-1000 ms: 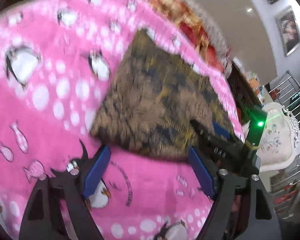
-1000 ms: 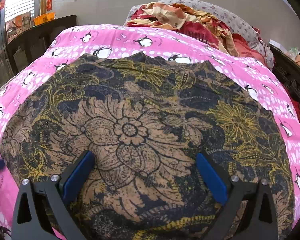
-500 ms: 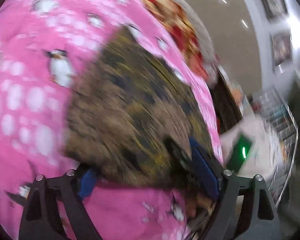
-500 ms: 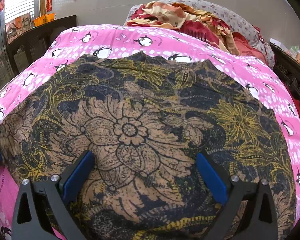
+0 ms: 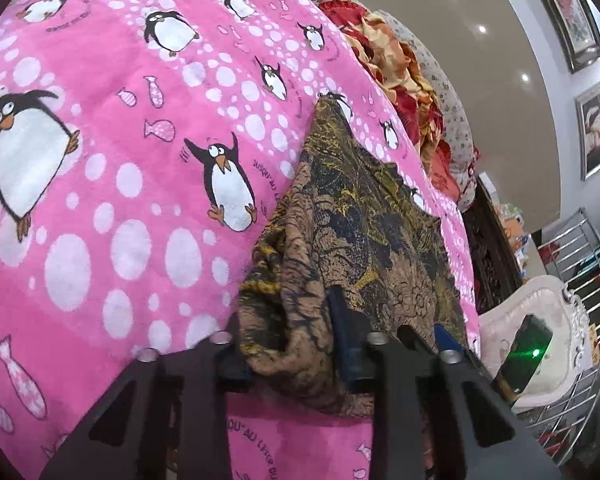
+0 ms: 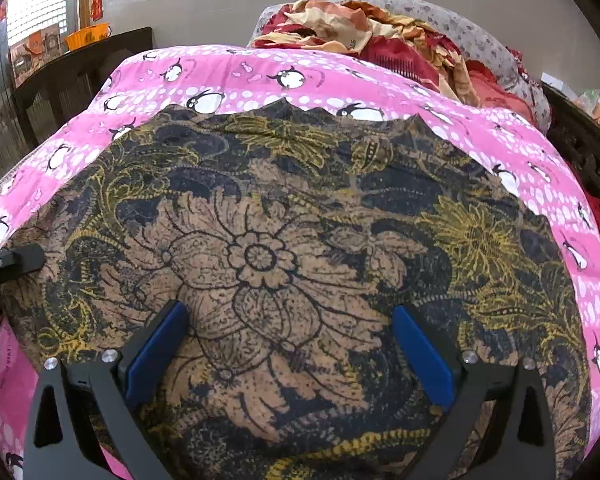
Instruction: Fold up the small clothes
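1. Across the middle of the right wrist view lies the brown, black and yellow flower-patterned batik cloth garment [image 6: 284, 248], spread flat on the pink fleece blanket with penguins and white dots [image 6: 340, 88]; pink shows above it and down both sides.
2. At the bottom of that view the right gripper [image 6: 288, 356] stands with its jaws wide, the blue pads [image 6: 156, 348] well apart over the garment's big flower; no cloth is pinched between them.
3. At the left edge of that view, at mid height, a black part of the left gripper [image 6: 14, 260] meets the garment's border.
4. In the left wrist view the left gripper [image 5: 296, 344] has just closed its jaws on a bunched fold of the garment [image 5: 364, 240]; the fold fills the gap between the fingers, at lower centre of the frame.
5. From that grip the garment runs toward the upper right of the frame, lying on the blanket [image 5: 112, 160].
6. Beyond the blanket, at upper right, a heap of red and tan crumpled fabrics [image 5: 404, 80] lies; the same heap [image 6: 380, 36] sits top centre in the right view.
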Demonstrator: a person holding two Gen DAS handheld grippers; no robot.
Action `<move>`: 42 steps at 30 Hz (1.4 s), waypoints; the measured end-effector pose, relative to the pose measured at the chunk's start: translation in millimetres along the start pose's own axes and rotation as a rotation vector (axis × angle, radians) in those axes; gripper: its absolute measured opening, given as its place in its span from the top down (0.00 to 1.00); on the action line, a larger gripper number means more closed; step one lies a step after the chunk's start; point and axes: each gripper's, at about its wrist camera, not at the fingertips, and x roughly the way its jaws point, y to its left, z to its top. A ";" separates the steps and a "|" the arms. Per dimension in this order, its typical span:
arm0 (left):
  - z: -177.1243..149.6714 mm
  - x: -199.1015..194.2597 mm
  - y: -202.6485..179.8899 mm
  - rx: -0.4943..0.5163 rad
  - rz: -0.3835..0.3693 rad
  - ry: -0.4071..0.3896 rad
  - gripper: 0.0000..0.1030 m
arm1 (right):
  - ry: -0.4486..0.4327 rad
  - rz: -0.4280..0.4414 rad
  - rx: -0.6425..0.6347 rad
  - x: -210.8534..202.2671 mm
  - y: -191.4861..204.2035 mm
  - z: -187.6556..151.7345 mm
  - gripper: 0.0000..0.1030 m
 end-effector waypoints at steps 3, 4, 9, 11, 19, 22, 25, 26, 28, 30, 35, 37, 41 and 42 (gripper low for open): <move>1.6 -6.9 -3.5 0.056 0.027 -0.005 1.00 | 0.094 -0.003 -0.024 0.0 2.4 15.5 0.00; 0.7 -8.6 -11.6 0.114 0.054 -0.020 1.00 | 0.109 -0.010 -0.046 -2.7 4.8 24.4 0.01; -22.8 -17.5 -85.9 0.607 0.213 -0.195 1.00 | 0.007 0.090 -0.123 -40.2 19.2 107.9 0.00; -30.0 -19.9 -108.9 0.726 0.194 -0.245 1.00 | 0.068 0.244 -0.118 -29.7 33.1 146.5 0.00; -24.7 -10.4 -142.0 0.823 0.109 -0.242 1.00 | 0.376 0.504 -0.066 79.9 80.4 225.2 0.01; -22.7 -12.8 -149.3 0.827 0.081 -0.239 1.00 | 0.507 0.430 -0.129 113.4 105.4 230.1 0.08; -20.8 -13.5 -151.7 0.825 0.062 -0.235 1.00 | 0.582 0.328 -0.224 130.6 126.3 228.3 0.16; -21.4 -14.0 -152.1 0.827 0.055 -0.235 1.00 | 0.599 0.297 -0.246 135.2 131.3 227.6 0.23; -22.5 -13.8 -153.2 0.833 0.052 -0.235 1.00 | 0.628 0.243 -0.275 141.5 138.2 225.0 0.33; -22.8 -13.6 -152.2 0.828 0.051 -0.232 1.00 | 0.643 0.224 -0.294 141.8 141.4 222.0 0.51; -23.3 -18.3 -150.2 0.815 0.044 -0.237 1.00 | 0.620 0.231 -0.289 128.9 131.0 220.5 0.78; -24.0 -19.6 -150.4 0.812 0.036 -0.238 1.00 | 0.606 0.247 -0.283 121.8 123.0 221.1 0.84; -26.8 -21.3 -156.0 0.819 0.014 -0.237 1.00 | 0.568 0.296 -0.234 101.2 97.0 219.1 0.89; -27.8 -21.1 -158.2 0.823 0.008 -0.233 1.00 | 0.551 0.306 -0.223 95.6 89.6 219.0 0.89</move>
